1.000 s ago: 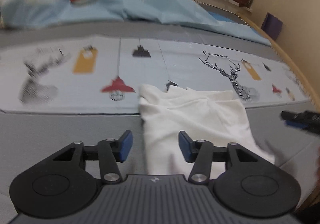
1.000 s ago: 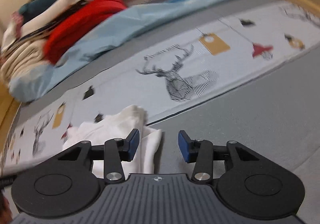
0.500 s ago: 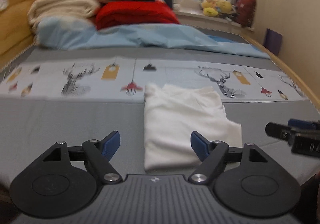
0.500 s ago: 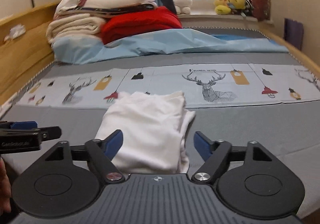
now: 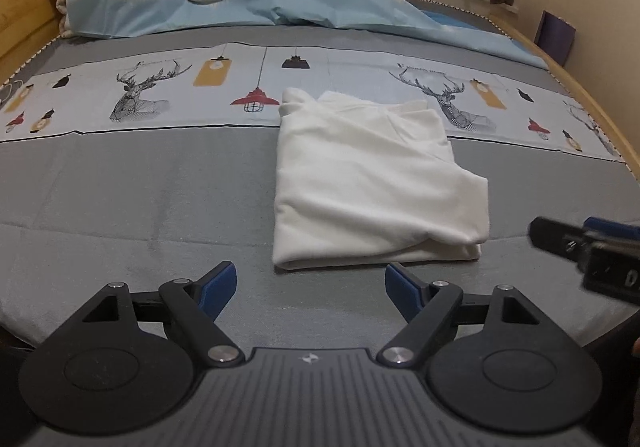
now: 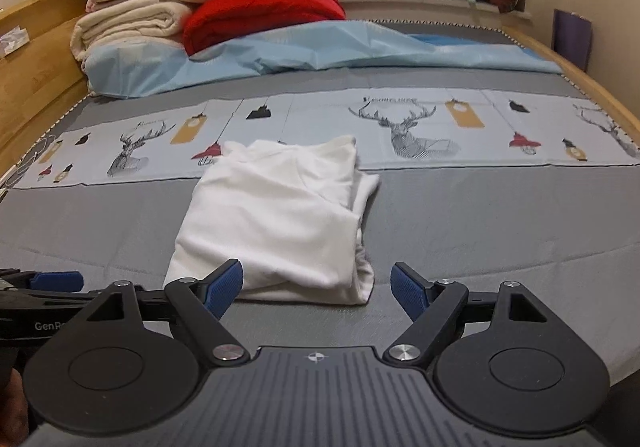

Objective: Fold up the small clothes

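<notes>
White folded garment (image 5: 372, 175) lay ahead of both spread, empty grippers, left gripper (image 5: 308, 289) and right gripper (image 6: 318, 285); its ragged right edge probably wanted squaring.

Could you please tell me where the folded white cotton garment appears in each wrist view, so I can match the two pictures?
Left wrist view: the folded white cotton garment lies right of centre, beyond the open left gripper.
Right wrist view: the garment lies left of centre, above the open right gripper.
Shared landmark: the red hanging-lamp print beside its far left corner.
</notes>
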`<state>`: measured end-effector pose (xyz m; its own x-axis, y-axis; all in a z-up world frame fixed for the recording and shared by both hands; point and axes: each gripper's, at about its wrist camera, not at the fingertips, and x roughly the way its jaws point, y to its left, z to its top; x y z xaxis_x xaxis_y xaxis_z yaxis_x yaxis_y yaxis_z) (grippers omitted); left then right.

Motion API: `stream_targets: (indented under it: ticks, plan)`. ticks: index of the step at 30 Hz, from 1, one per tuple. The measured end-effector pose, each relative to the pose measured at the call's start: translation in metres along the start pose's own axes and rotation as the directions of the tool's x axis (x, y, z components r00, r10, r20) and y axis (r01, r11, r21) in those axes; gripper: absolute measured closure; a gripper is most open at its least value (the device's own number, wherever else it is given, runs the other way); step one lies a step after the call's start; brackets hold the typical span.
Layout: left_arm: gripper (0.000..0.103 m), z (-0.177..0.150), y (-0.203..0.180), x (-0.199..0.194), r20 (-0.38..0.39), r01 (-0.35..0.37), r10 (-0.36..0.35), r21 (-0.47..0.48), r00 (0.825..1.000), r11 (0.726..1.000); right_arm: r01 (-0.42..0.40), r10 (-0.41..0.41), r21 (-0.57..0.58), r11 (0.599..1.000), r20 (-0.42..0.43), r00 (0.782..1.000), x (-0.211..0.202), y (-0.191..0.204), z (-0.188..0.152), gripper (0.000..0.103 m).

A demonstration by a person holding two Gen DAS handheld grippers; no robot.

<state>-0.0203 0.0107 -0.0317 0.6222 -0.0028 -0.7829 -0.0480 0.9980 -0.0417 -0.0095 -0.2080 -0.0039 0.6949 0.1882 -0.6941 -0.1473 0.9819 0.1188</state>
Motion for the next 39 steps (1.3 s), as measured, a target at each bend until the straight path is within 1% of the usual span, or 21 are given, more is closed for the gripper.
stream_targets:
  ticks: [6,12,18,39]
  plan:
    - [0.018,0.003,-0.004,0.003,-0.009,0.021,-0.021,-0.033,1.0,0.999,-0.017,0.017,-0.014,1.0,-0.011,1.0,0.007,0.009,0.001,0.021]
    - [0.018,0.005,-0.011,0.007,-0.004,0.014,-0.014,-0.016,1.0,1.0,-0.017,0.017,-0.025,1.0,-0.028,0.999,0.015,0.014,0.003,0.021]
    - [0.017,0.007,-0.008,0.012,-0.017,0.032,-0.033,-0.026,0.999,0.999,-0.02,0.019,-0.031,0.999,-0.037,0.999,0.017,0.012,0.003,0.021]
    - [0.017,0.007,-0.011,0.016,-0.02,0.03,-0.03,-0.021,0.999,0.999,-0.018,0.017,-0.016,1.0,-0.059,0.998,0.022,0.011,0.004,0.021]
